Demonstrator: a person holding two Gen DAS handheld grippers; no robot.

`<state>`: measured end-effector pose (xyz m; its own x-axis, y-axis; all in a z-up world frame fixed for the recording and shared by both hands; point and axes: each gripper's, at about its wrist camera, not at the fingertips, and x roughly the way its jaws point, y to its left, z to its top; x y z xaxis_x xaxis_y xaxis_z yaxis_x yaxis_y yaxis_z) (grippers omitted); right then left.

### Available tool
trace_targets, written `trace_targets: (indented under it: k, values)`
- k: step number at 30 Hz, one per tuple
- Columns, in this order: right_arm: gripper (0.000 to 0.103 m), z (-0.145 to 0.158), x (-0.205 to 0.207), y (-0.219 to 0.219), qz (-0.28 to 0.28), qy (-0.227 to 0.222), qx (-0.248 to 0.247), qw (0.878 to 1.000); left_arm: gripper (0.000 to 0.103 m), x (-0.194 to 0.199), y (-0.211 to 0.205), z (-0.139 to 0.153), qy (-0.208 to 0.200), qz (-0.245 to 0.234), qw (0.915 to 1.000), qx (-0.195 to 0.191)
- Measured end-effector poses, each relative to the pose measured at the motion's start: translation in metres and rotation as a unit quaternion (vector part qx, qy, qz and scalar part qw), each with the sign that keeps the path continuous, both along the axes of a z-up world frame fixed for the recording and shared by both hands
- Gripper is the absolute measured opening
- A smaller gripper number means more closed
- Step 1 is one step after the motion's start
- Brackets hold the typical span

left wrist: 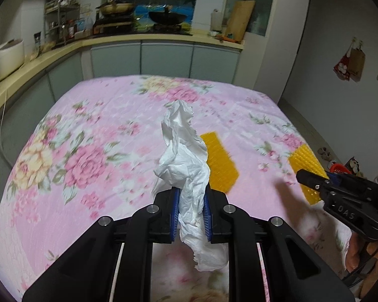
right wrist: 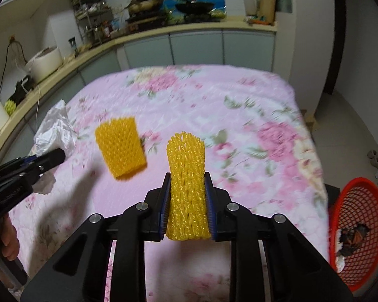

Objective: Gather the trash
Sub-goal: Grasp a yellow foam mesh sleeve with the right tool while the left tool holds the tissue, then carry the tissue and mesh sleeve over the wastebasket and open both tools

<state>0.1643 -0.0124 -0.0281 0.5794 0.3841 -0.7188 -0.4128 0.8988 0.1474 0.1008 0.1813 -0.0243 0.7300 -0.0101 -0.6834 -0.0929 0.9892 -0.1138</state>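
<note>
A: What is seen from the left wrist?

B: The left gripper [left wrist: 190,214] is seen with its jaws pinched on a crumpled white tissue [left wrist: 184,156], which sticks up above the blue pads and hangs out below them. A table covered by a pink floral cloth [left wrist: 88,138] lies beneath. One yellow foam net [left wrist: 220,161] is lying flat on the cloth, just behind the tissue. At the right edge, the right gripper [left wrist: 315,180] is seen from the side, closed on a second yellow foam net [left wrist: 306,159].

A: And from the right wrist?

B: The right gripper [right wrist: 187,209] is shown with its jaws pressed against the second foam net [right wrist: 187,183], which is squeezed upright between the pads. The loose foam net [right wrist: 119,148] is seen on the cloth [right wrist: 252,125] to the left, apart from the held one. The left gripper [right wrist: 37,162] is seen at the left edge with the tissue [right wrist: 55,130] in its grip. A red mesh basket [right wrist: 357,229] is placed beyond the table's right edge, lower down, with some dark and white scraps [right wrist: 350,241] inside.

A: Anything behind?

B: A kitchen counter [right wrist: 163,31] carrying pots and a rack is seen along the back.
</note>
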Motion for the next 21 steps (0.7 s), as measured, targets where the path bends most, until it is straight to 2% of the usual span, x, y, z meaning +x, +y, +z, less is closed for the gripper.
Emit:
trace_targets:
  k: [14,21]
  values:
    - [0.024,0.063,-0.007,-0.069,-0.069,-0.074,0.045,0.994,0.015,0.025,-0.060,0.043,-0.050,-0.055,0.9968,0.029]
    - [0.024,0.084,-0.014,-0.107,-0.106,-0.099,0.058,0.988,0.015,0.031,-0.091,0.057,-0.069,-0.085,0.9934,0.034]
